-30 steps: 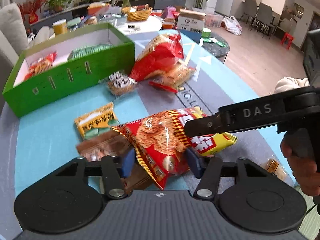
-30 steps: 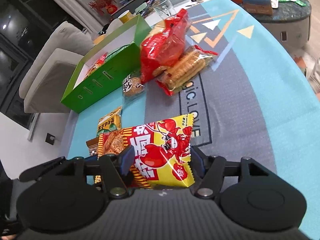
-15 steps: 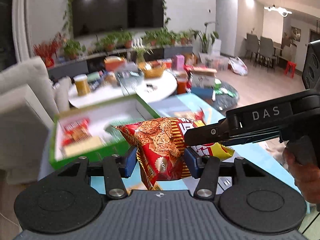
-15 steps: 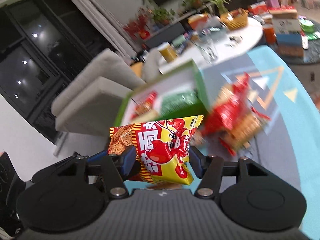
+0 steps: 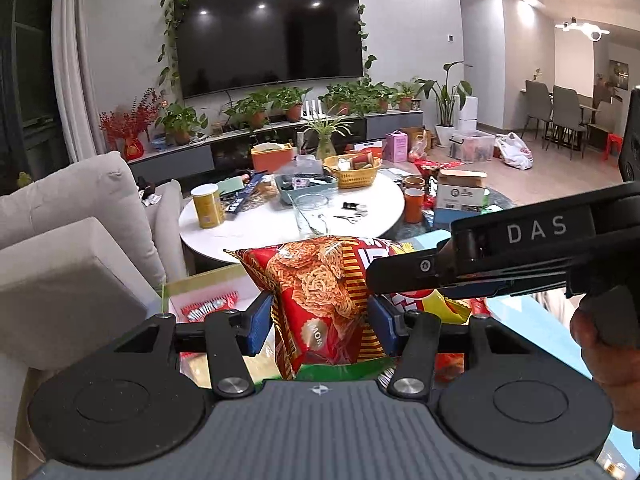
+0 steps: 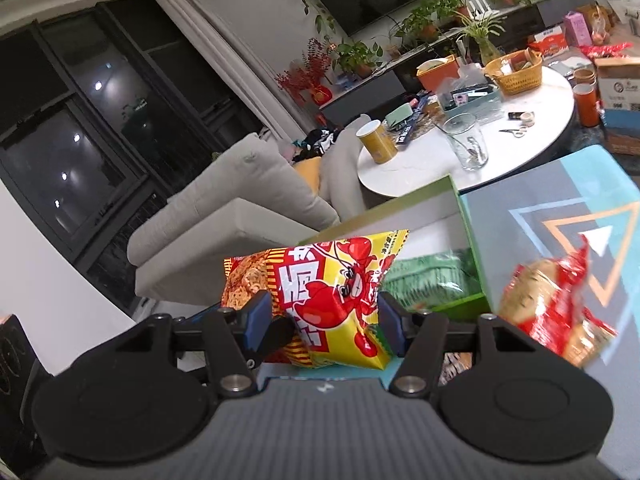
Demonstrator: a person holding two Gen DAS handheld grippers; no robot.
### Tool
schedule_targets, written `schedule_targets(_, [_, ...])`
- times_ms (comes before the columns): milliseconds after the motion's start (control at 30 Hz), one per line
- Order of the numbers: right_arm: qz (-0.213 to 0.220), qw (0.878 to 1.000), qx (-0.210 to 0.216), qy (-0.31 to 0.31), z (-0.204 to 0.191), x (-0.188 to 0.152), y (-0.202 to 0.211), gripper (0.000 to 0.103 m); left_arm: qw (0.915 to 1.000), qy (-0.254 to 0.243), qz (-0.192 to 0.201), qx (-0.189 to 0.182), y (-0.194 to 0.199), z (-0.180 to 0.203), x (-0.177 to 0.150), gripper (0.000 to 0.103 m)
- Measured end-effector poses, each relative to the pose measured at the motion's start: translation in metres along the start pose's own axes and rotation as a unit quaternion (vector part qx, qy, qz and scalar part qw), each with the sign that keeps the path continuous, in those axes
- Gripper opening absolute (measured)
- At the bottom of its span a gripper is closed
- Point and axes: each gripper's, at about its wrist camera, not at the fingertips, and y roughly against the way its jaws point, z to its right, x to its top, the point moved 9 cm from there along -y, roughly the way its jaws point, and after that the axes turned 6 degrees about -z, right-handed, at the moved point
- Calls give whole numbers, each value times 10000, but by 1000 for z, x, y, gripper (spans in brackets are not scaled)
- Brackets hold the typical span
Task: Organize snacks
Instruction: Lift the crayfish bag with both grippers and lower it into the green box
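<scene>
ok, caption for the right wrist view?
Right gripper shut on red-and-yellow crayfish snack bag, held above the green box.

My left gripper [image 5: 320, 322] has a grey ribbed body, two black round discs, black arms with silver screws, and blue pads [image 5: 260, 322]. My right gripper [image 6: 325, 326] is built the same; its black side carries white letters "DAS". My right hand [image 5: 608, 344] is bare.

Home living room. Wall-mounted TV [image 5: 270, 36] framed with trailing vines, row of potted plants [image 5: 280, 106] on the low cabinet under it, grey sofa [image 6: 240, 216], cluttered round coffee table [image 5: 288, 220], dining chairs [image 5: 556, 108] far right, dark windows [image 6: 76, 120].
</scene>
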Motion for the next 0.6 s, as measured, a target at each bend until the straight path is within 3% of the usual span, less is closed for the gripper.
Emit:
schedule_targets(267, [225,9996,193,-10,0,28,-22,45,9996,71,188,184,-32,-22,22,49])
schedule_targets(600, [90,9998,53,-164,25,41,-74,46,9992,364,9,190,-95,-48,23,50])
